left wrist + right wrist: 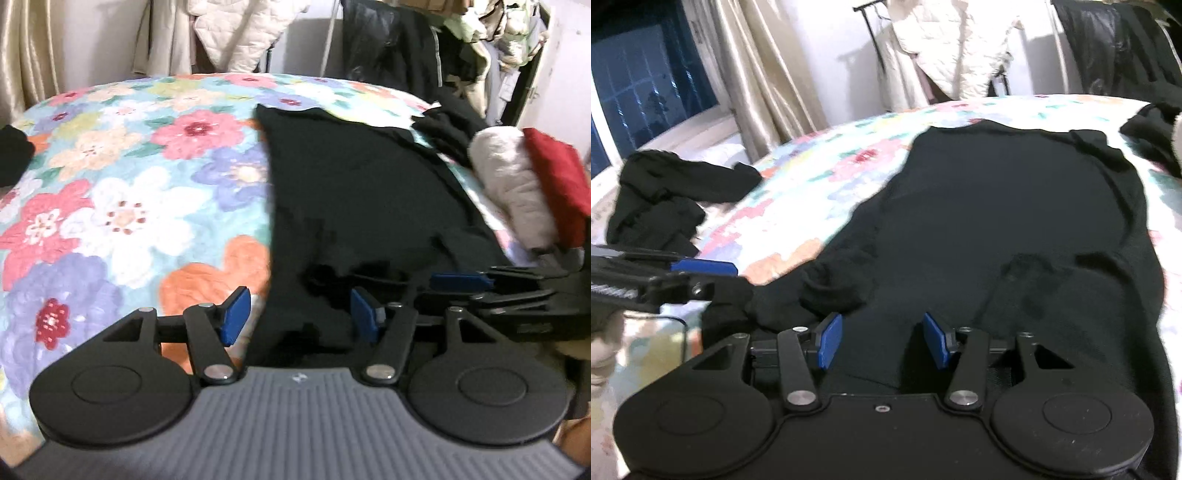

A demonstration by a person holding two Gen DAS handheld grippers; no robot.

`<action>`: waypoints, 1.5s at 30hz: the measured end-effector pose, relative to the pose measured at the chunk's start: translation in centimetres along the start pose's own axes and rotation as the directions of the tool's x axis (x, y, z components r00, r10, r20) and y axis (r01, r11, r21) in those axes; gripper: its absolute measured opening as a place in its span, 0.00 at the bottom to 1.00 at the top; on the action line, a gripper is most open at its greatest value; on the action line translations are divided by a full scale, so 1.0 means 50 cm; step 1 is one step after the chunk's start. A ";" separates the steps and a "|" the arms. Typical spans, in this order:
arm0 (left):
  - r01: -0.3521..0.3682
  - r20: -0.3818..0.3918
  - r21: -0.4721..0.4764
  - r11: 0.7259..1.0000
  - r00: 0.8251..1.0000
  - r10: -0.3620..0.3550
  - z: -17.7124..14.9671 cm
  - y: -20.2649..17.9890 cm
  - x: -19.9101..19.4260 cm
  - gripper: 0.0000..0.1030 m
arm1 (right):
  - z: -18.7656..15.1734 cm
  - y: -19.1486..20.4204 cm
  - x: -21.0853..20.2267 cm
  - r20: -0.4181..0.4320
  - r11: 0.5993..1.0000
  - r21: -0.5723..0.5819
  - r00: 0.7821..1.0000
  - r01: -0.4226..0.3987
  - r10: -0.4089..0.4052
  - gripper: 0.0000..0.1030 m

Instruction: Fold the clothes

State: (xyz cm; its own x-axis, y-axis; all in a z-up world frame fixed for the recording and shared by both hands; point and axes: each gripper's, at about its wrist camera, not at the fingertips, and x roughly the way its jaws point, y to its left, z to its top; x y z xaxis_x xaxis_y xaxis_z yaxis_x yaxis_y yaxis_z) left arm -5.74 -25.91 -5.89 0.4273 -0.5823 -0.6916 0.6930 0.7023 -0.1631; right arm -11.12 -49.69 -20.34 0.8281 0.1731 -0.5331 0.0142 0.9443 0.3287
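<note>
A black garment [362,192] lies spread on the flowered bedspread [122,192]; it also shows in the right wrist view [1008,214]. My left gripper [301,317] is open, hovering over the garment's near left edge with nothing between its blue pads. My right gripper [882,341] is open over the garment's near edge, also empty. The right gripper shows at the right of the left wrist view [461,282]. The left gripper shows at the left of the right wrist view [701,267], next to a bunched black sleeve [798,299].
A crumpled black garment [665,195] lies at the bed's left. A cream and red bundle [528,184] and more dark clothes [447,129] sit at the right. Coats [956,48] hang on a rack behind the bed; curtains [757,74] stand at the left.
</note>
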 end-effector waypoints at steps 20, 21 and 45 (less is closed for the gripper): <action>0.047 -0.054 -0.130 0.990 0.997 -0.055 -0.063 0.041 0.001 0.47 | 0.049 -0.044 -0.028 -0.121 0.988 0.011 0.981 0.155 -0.152 0.40; 0.058 -0.042 -0.126 0.990 0.997 -0.064 -0.061 0.040 -0.004 0.47 | 0.055 -0.049 -0.044 -0.114 0.985 0.017 0.979 0.169 -0.166 0.44; 0.103 0.004 -0.144 0.984 0.995 -0.104 -0.096 0.040 0.004 0.07 | -0.052 -0.187 -0.172 -0.374 0.908 0.254 0.899 0.334 -0.227 0.70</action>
State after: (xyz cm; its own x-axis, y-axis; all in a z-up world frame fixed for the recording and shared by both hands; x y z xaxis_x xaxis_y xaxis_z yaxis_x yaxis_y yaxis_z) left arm -7.07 -22.67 -9.73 0.3552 -0.6535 -0.6684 0.6422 0.6902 -0.3335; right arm -19.85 -59.27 -20.84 0.5316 0.0464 -0.8457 0.4322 0.8439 0.3180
